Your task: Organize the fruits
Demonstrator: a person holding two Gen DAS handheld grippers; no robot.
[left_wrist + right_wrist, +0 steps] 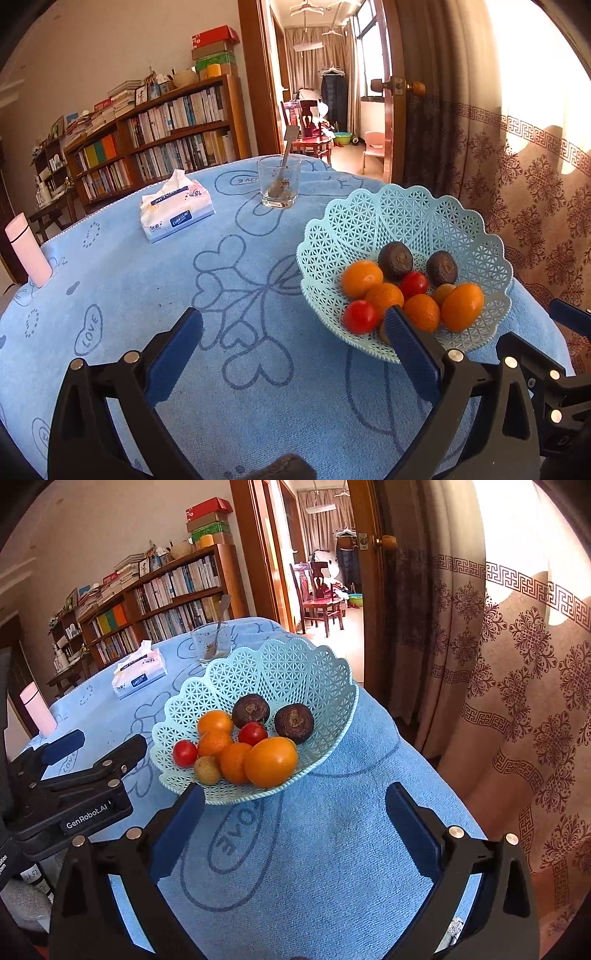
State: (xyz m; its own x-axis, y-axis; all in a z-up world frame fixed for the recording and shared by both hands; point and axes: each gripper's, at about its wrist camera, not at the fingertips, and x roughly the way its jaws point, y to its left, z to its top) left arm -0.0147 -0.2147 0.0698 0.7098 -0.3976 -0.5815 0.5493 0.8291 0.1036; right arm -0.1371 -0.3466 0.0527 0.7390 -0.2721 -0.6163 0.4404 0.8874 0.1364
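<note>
Blue-padded fingers of the left gripper (293,326) stand spread wide over the blue towel (229,369), gripping nothing; its right finger overlaps the near rim of the lattice fruit basket (402,218). Oranges, cherry tomatoes and two dark fruits lie inside. Beyond sit a tissue pack (176,206) and a glass (279,181) holding a spoon.

From the right wrist, the right gripper (295,799) is likewise spread and empty, just short of the basket (288,668). A large orange (270,762) lies at the basket's front.
</note>
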